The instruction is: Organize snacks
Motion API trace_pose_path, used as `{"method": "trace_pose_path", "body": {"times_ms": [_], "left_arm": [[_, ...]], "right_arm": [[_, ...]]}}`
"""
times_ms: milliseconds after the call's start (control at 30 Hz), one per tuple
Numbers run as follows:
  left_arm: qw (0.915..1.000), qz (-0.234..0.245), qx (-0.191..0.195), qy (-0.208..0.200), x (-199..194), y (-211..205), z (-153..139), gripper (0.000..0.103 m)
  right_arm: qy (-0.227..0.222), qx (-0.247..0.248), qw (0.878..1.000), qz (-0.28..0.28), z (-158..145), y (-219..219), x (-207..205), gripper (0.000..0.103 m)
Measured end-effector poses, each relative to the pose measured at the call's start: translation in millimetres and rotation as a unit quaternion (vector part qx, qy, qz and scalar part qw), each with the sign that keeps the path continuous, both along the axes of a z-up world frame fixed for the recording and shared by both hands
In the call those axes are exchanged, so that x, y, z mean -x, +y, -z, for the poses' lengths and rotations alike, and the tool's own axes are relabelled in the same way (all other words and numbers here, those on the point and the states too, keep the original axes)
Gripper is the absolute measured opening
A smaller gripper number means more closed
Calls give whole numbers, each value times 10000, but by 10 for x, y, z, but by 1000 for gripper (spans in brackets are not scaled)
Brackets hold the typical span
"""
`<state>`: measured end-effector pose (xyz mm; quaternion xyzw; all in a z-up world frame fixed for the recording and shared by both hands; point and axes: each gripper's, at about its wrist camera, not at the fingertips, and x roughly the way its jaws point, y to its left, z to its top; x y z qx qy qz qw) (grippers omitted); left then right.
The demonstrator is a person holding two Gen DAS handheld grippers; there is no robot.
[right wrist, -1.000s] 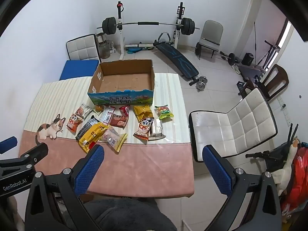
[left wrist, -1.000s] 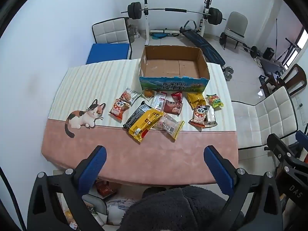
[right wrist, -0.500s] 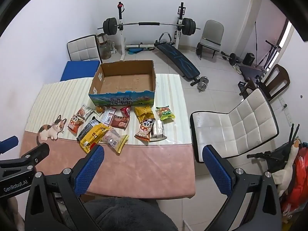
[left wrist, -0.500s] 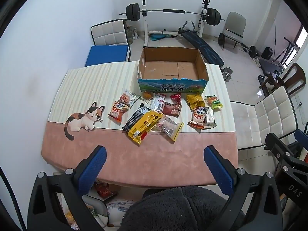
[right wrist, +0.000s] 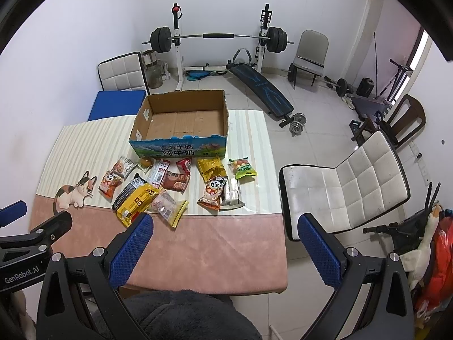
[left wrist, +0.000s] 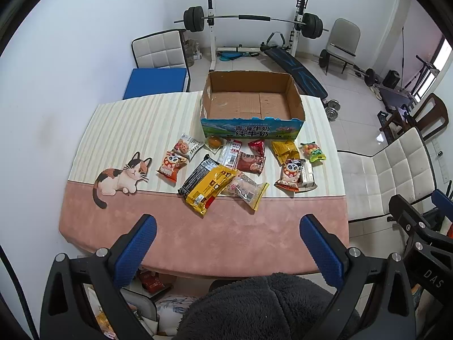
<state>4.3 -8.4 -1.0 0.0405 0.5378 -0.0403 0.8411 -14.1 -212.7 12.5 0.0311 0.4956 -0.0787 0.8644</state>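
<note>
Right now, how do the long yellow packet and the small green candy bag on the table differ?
The yellow packet is longer, lies nearest the table's pink edge and overlaps a black packet; the green candy bag is smaller, sits apart at the right and shows round sweets. Both lie flat outside the empty cardboard box.

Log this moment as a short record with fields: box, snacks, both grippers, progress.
box: cardboard box, open top, nothing inside, at the table's far side
snacks: loose packets in front of the box, yellow packet nearest the table's front
left gripper: open, holding nothing
right gripper: open, holding nothing
progress: no snack boxed yet
</note>
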Motion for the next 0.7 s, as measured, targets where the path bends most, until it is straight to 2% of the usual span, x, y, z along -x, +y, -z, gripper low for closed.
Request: {"method": "trace_pose_path", "body": {"times_ms": [700], "left_arm": [[9999, -50, 111, -31, -37, 21, -69, 103]], "right_arm": [[-58, 21, 10000, 10, -23, -8, -8, 103]]}}
